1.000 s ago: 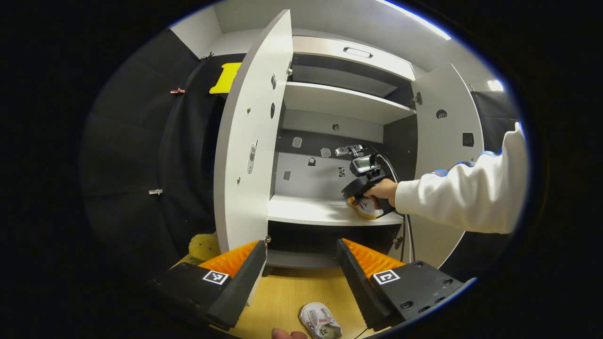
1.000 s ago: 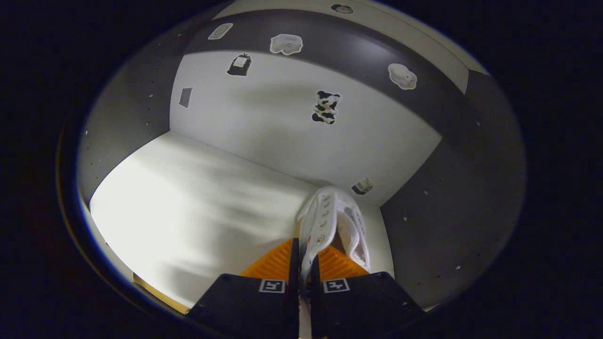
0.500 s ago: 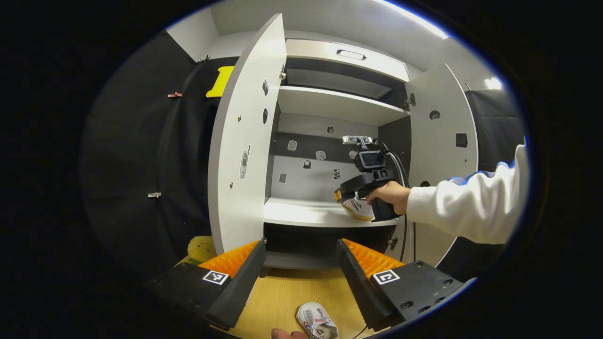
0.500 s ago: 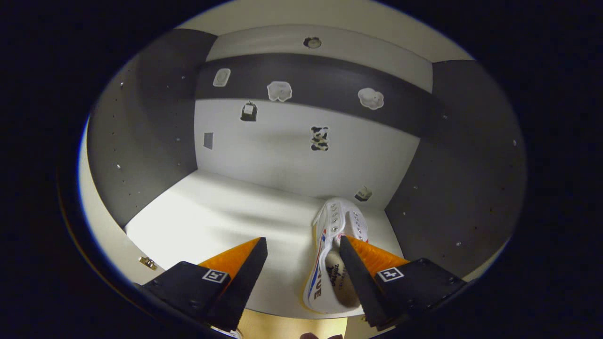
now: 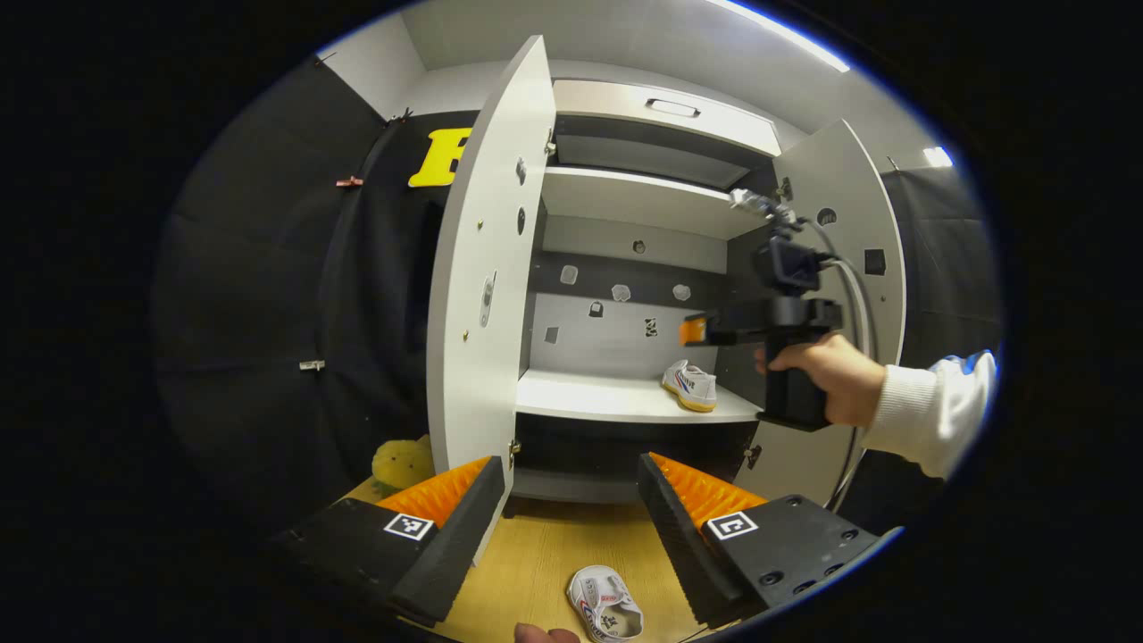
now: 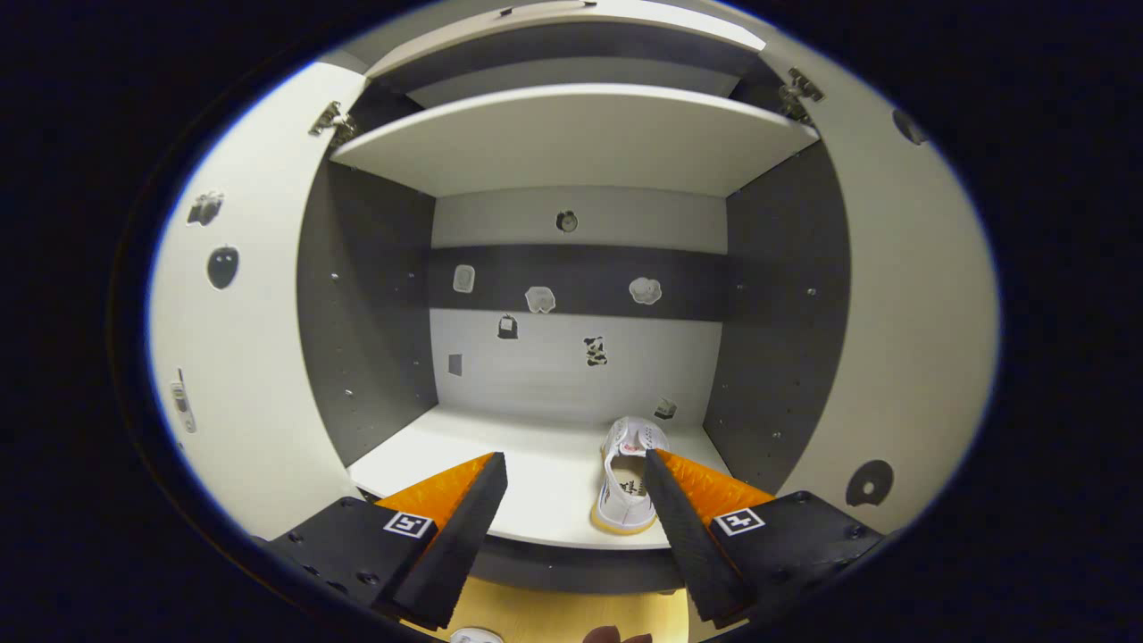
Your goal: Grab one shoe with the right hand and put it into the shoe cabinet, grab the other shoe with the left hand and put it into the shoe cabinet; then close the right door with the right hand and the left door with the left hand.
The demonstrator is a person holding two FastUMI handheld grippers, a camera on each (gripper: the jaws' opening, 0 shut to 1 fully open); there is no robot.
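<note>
A wooden floor (image 5: 545, 558) fronts the open cabinet (image 5: 661, 201). The left tongs (image 5: 571, 500) gape empty above one shoe (image 5: 605, 605) on it. Farther off, the right tongs (image 6: 571, 487) gape empty before the shelf (image 6: 536, 487), the other shoe (image 6: 629, 487) at its right end.

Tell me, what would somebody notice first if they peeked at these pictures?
Probably the big white shoe cabinet with both doors swung wide open, and one little white shoe sitting on the right end of its shelf. A hand holds the right gripper up in front of that shelf, empty. The other shoe lies on the wooden floor just below the open left gripper.
</note>
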